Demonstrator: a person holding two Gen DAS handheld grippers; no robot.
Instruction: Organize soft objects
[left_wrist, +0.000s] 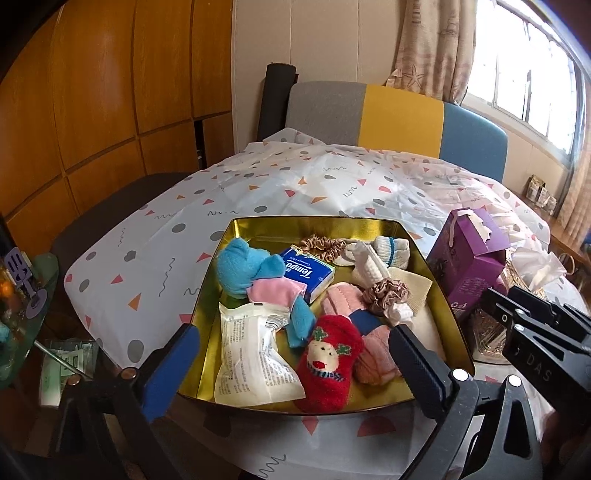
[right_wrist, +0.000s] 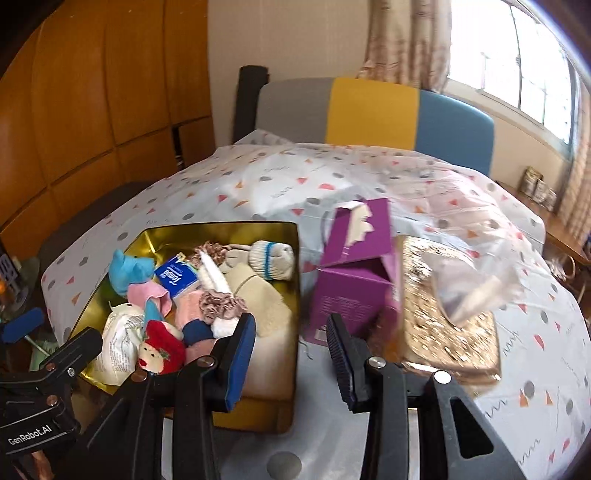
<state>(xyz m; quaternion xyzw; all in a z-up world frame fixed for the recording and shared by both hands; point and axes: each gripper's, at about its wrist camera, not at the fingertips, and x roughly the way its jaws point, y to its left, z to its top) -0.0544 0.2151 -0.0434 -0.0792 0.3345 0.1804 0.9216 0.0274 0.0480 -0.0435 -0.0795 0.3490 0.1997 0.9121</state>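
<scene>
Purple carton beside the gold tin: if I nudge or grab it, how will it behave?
The purple carton stands upright with its torn top flap open, so it probably tips easily when pushed. Thin card walls would likely dent under a firm pinch. It looks light for its size; whether anything is inside cannot be seen. It stands close beside the gold tin.

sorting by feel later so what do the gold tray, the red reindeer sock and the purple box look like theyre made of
Gold tray: likely thin metal, glossy; its inner walls mirror the contents.
Red reindeer sock: fuzzy plush knit, matte, with a fluffy pile and a stitched face.
Purple box: printed cardboard, slightly satin; its torn flap shows pale paper fibre.
</scene>
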